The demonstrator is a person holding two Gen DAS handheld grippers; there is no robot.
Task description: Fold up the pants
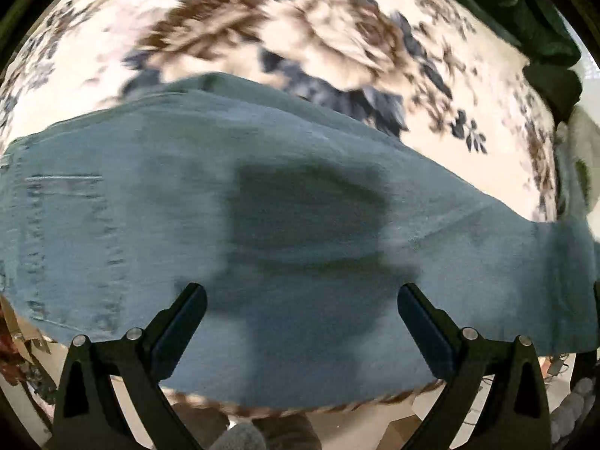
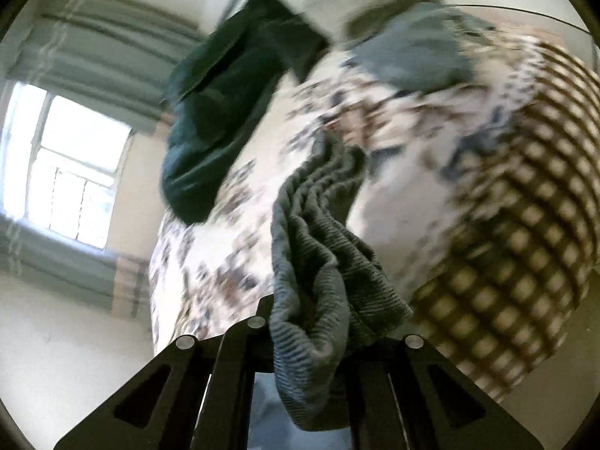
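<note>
Grey-blue pants (image 1: 262, 206) lie spread flat across a floral bedspread (image 1: 337, 37) in the left wrist view, reaching from the left edge to the right edge. My left gripper (image 1: 302, 300) is open and empty, hovering just above the pants' near edge. My right gripper (image 2: 318, 322) is shut on a bunched end of the ribbed grey-blue pants fabric (image 2: 318, 247), which hangs crumpled in front of the camera. Another part of the pants (image 2: 412, 52) lies on the bed further off. The right fingertips are hidden by the cloth.
A dark green garment (image 2: 225, 105) lies at the far side of the bed and shows at the top right in the left wrist view (image 1: 525, 11). A brown checked blanket (image 2: 525, 225) covers the bed's side. A window (image 2: 71, 165) with curtains is on the left.
</note>
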